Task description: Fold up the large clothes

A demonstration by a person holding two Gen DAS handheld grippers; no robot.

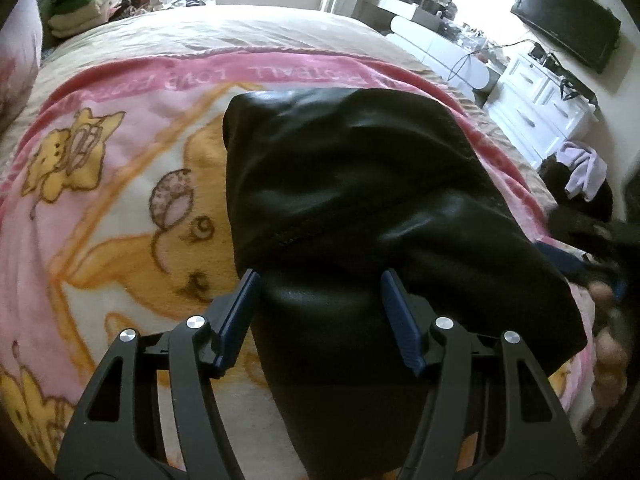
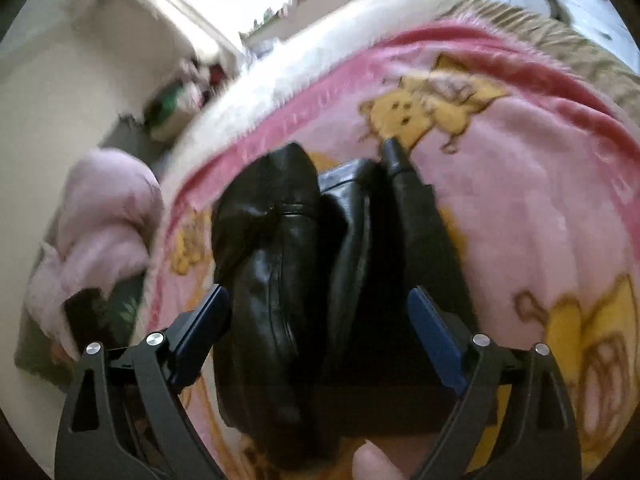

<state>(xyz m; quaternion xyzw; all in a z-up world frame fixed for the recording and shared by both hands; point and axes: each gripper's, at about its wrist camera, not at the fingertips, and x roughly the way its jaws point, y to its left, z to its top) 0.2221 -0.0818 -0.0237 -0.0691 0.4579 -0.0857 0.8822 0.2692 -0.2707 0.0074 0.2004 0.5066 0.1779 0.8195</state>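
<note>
On the pink blanket a glossy black garment is spread, judged supple, slippery, fairly heavy, best pinched at a seamed edge; both grippers are held open around it.

Open right hand-held gripper over black leather garment on pink blanket.

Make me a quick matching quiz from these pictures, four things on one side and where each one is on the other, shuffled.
Things:
1. black leather garment
2. pink cartoon blanket
3. black TV
4. folded clothes stack

Places:
A. mounted on the wall
B. spread over the bed
C. lying on the blanket
D. beyond the bed's far left corner

Pairs: 1-C, 2-B, 3-A, 4-D
</note>
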